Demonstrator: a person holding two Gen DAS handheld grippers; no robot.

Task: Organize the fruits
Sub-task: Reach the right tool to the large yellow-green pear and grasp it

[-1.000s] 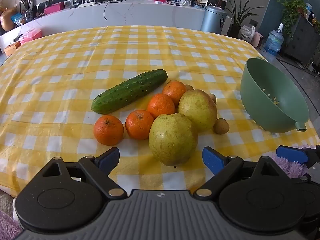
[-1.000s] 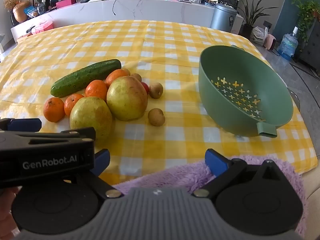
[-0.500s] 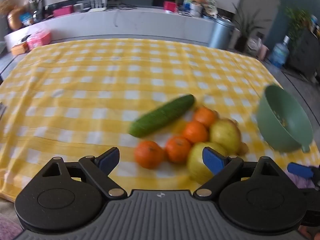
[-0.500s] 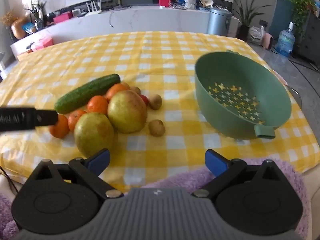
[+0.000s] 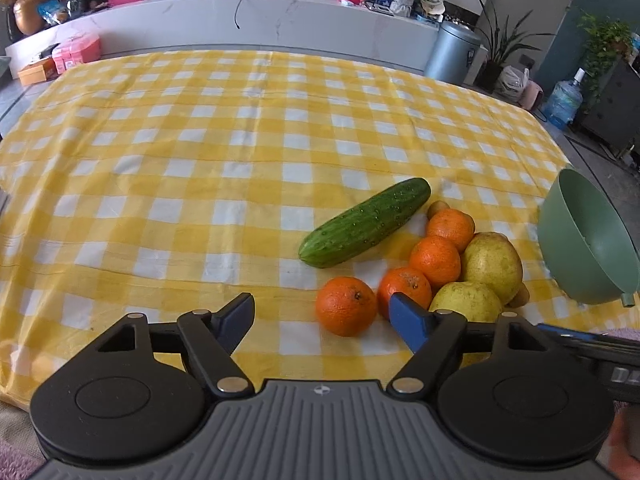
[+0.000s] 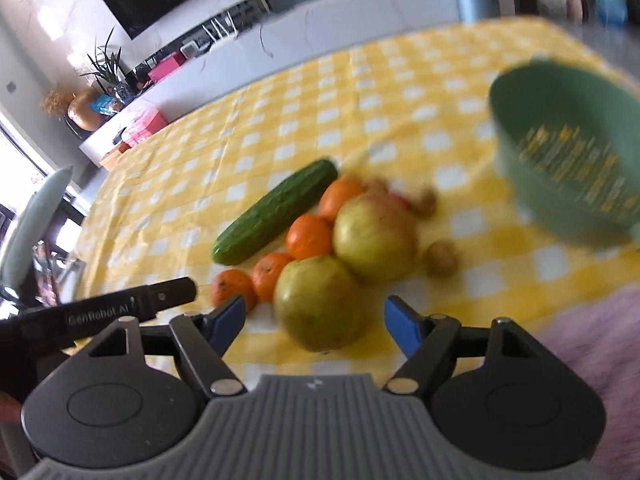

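A cucumber (image 5: 365,222), several oranges (image 5: 346,311), two yellow-green pears (image 5: 491,264) and small brown fruits lie in a cluster on the yellow checked tablecloth (image 5: 224,152). A green colander bowl (image 5: 588,240) stands tilted at the right. My left gripper (image 5: 326,320) is open and empty, just short of the nearest orange. In the blurred right wrist view, my right gripper (image 6: 316,318) is open and empty, with the near pear (image 6: 320,304) between and just beyond its fingers. The cucumber (image 6: 276,211) and bowl (image 6: 568,152) show there too.
A purple fuzzy cloth (image 6: 592,344) lies at the table's near right edge. A white counter (image 5: 248,20) with boxes and a router stands behind the table. A metal bin (image 5: 452,52) and a water bottle (image 5: 564,100) are on the floor at the back right.
The left gripper swung left, so the fruit now sits to its right. The right gripper moved left and tilted toward the near pear, and its view is blurred.
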